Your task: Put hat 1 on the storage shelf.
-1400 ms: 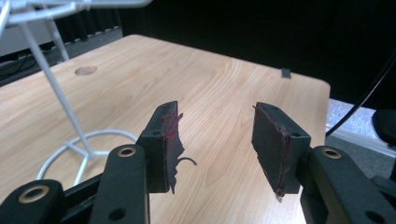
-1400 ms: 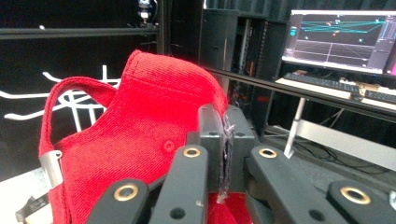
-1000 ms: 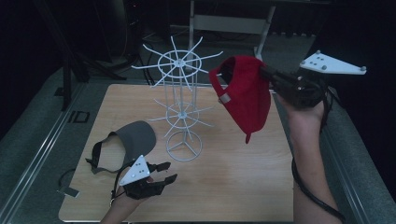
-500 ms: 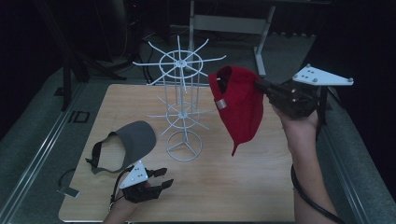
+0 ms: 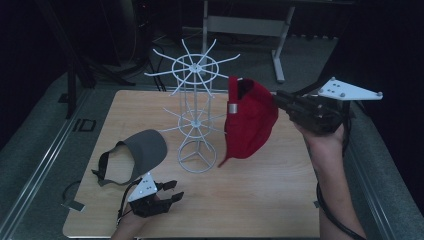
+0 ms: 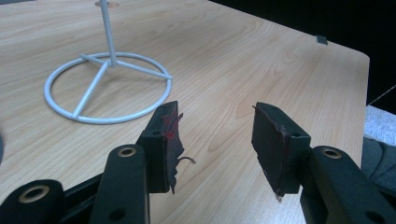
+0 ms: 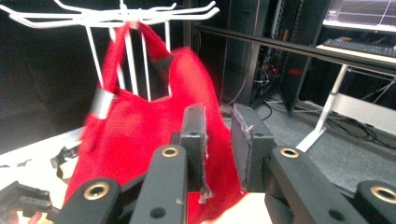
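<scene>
Dark room beyond, with desk legs and cables on the floor behind a pale wooden tabletop (image 5: 260,190). Standing at mid-table, a white wire rack (image 5: 197,120) with radiating hooks on a ring base. Held up just right of it, near the upper hooks, a red cap (image 5: 250,120), pinched by a fold of its crown fabric in the right gripper (image 5: 280,102), fingers (image 7: 194,140) drawn near together on the cloth. Seen from the right gripper view, the strap loop with its metal buckle close to a hook, though whether already hooked on cannot be told. Soft, light, floppy: crown sagging and brim hanging down, likely to swing and twist under a single pinch; probably best taken near the back strap or at the stiffer brim for control. Lying at the left of the tabletop, a grey visor (image 5: 135,155), stiff in the brim, limp in the strap. Low near the front edge, the left gripper (image 5: 172,192), fingers (image 6: 163,144) spread wide and holding nothing.
</scene>
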